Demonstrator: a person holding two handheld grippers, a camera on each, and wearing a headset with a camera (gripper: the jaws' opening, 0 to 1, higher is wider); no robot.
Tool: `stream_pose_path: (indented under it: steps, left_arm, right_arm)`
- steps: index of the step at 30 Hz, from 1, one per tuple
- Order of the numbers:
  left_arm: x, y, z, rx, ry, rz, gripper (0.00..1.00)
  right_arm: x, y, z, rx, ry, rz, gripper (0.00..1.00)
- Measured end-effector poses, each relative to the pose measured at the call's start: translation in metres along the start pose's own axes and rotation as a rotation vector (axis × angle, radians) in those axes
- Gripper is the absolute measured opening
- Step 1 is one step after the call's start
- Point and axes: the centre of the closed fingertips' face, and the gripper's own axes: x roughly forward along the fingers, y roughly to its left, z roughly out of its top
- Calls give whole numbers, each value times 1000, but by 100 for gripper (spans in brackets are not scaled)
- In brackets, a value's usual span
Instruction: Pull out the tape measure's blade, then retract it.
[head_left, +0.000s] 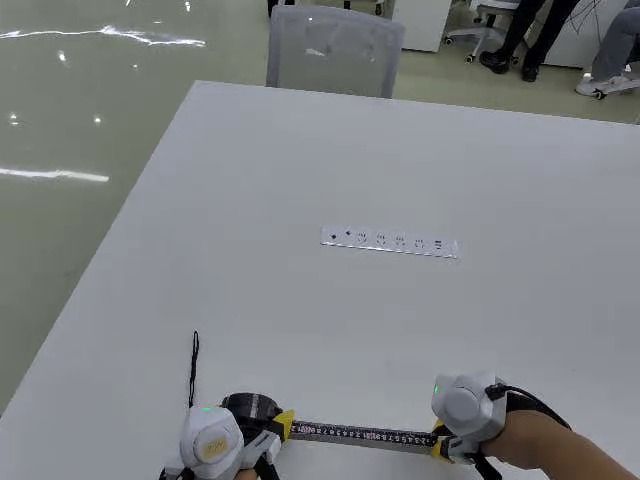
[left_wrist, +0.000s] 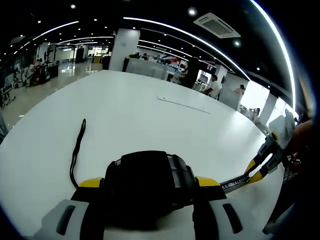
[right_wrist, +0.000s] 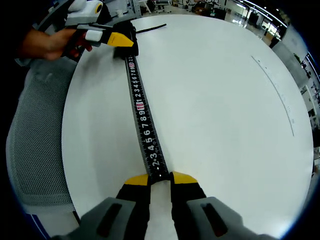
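White desk (head_left: 400, 160): left tongs (left_wrist: 149, 183) clamp the tape measure's case (left_wrist: 150, 170), right tongs (right_wrist: 160, 178) pinch its blade (right_wrist: 141, 112); a slipping grip could whip it back.

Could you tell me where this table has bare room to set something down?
The table is bare from the socket strip to the chair, and between that strip and the blade. The near edge is crowded: left gripper, tape case, strap, right gripper.
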Motion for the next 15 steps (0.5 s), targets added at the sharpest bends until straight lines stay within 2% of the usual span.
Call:
stream_pose_path:
  steps: [2,5,8,11,13,15]
  left_arm:
    - [2,0,-2,-40,-2,-19,68]
    - [2,0,-1,-22,-7,-11,67]
    - [2,0,-1,5,17,-1,66]
    - [2,0,-1,14,18,-1,65]
    - [2,1,-2,16,20,-1,65]
    - [2,2,-2,14,20,-9,65]
  right_arm:
    - [0,0,0,12,0,-2,14]
    - [0,-1,-1,14,-7,-6,14]
    - [0,-1,-1,22,-23,-9,14]
    - [0,0,0,15,-32,-15,14]
    - [1,0,0,-4,-34,-19,14]
    - [0,1,2,-77,-39,-24,14]
